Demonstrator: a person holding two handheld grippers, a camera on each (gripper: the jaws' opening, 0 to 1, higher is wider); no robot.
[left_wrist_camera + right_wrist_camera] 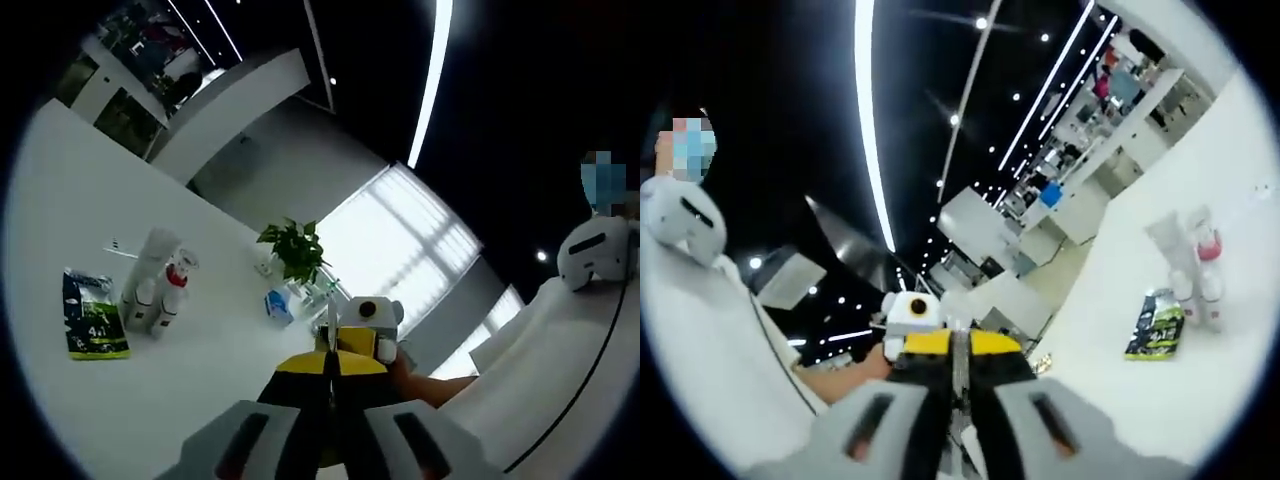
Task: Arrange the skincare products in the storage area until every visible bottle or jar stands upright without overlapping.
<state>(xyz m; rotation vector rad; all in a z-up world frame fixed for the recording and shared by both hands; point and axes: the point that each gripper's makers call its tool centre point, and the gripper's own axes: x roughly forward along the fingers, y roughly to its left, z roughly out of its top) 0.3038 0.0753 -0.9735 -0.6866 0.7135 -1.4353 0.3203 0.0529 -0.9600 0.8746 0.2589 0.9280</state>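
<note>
Several skincare products stand in a tight group on the white table (200,400): a white tube (152,262), a small bottle with a red cap (176,285), and a dark green sachet (93,318) lying flat beside them. In the right gripper view the same tube (1168,245), red-capped bottle (1207,258) and sachet (1156,325) lie far right. My left gripper (330,385) is shut, well away from the products, holding nothing. My right gripper (958,385) is also shut and bare. The two grippers face each other tip to tip, lifted off the table.
A potted plant (293,250) and a blue-and-white pack (277,305) sit further back on the table. A person in white clothing (560,360) stands close behind the grippers; a hand (840,375) holds the left one. White counters (1110,170) lie beyond the table.
</note>
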